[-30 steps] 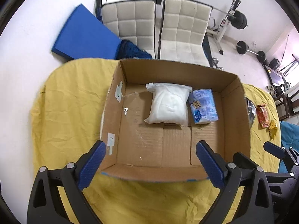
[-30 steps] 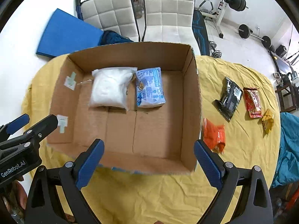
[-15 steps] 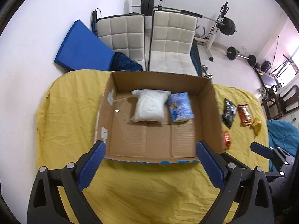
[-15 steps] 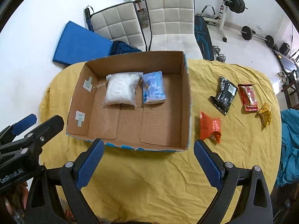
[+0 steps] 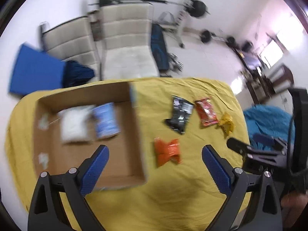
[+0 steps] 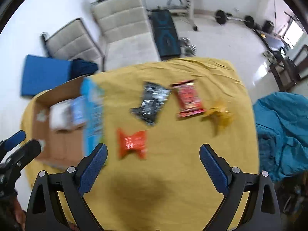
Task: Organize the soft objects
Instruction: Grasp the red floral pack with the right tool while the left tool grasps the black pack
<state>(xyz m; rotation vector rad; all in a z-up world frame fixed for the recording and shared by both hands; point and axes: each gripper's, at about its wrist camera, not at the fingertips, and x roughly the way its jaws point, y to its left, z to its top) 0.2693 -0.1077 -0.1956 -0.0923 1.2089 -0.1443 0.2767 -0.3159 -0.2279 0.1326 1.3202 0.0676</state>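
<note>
Orange packet [image 6: 132,144] on yellow cloth [image 6: 173,173] between the wide, empty right tool [image 6: 153,154] fingers; left tool [image 5: 155,155] likewise.

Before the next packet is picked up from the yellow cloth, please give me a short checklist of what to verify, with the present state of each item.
1. Right gripper open and holding nothing: ok, its fingers stand wide apart with only cloth between them.
2. Left gripper open and holding nothing: ok.
3. Orange packet free to grasp: ok, it lies alone on the yellow cloth, apart from the black packet.
4. Room in the cardboard box: ok, the white bag and blue packet lie at the back and the front floor is bare.
5. Picture sharp enough to aim: not ok, both views are motion-blurred.
6. Gripper height above the packet: cannot tell.
</note>
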